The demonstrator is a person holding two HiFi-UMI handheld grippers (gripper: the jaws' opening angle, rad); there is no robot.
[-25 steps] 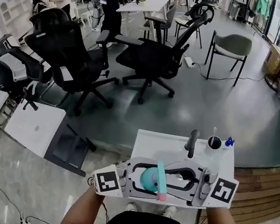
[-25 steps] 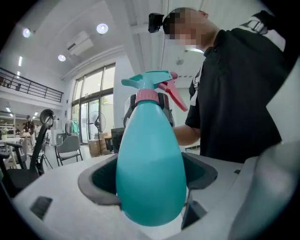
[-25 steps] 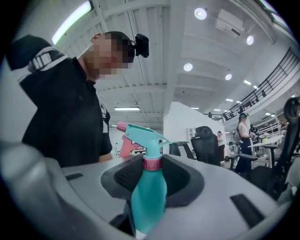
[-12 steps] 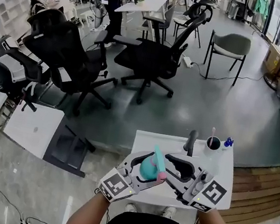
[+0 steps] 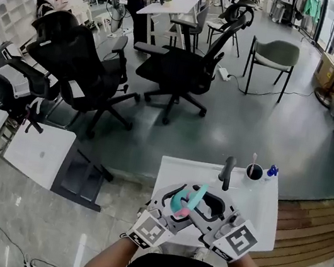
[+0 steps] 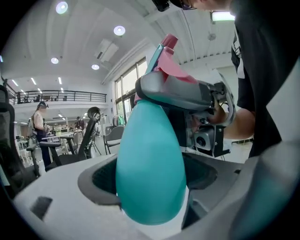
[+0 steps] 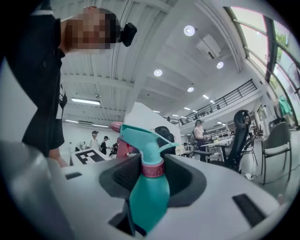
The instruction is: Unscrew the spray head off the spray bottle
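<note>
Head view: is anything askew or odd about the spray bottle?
The teal plastic spray bottle leans sideways in mid-air above the white table, its body clamped by the left gripper; the right gripper's jaws have just been opening around its pink collar.

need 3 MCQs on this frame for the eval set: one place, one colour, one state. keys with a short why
1. Where does the dark cup stand?
A. at the far edge of the white table
B. on the floor
C. on the grey chair

2. What colour is the collar under the spray head?
A. yellow
B. pink
C. black

3. What is the left gripper doing?
A. open and empty
B. shut on the cup
C. shut on the teal body of the spray bottle

Key:
1 A, the head view shows the cup near the table's far right corner.
2 B, the right gripper view shows a pink ring at the neck.
3 C, the teal body fills the jaws in the left gripper view.
</note>
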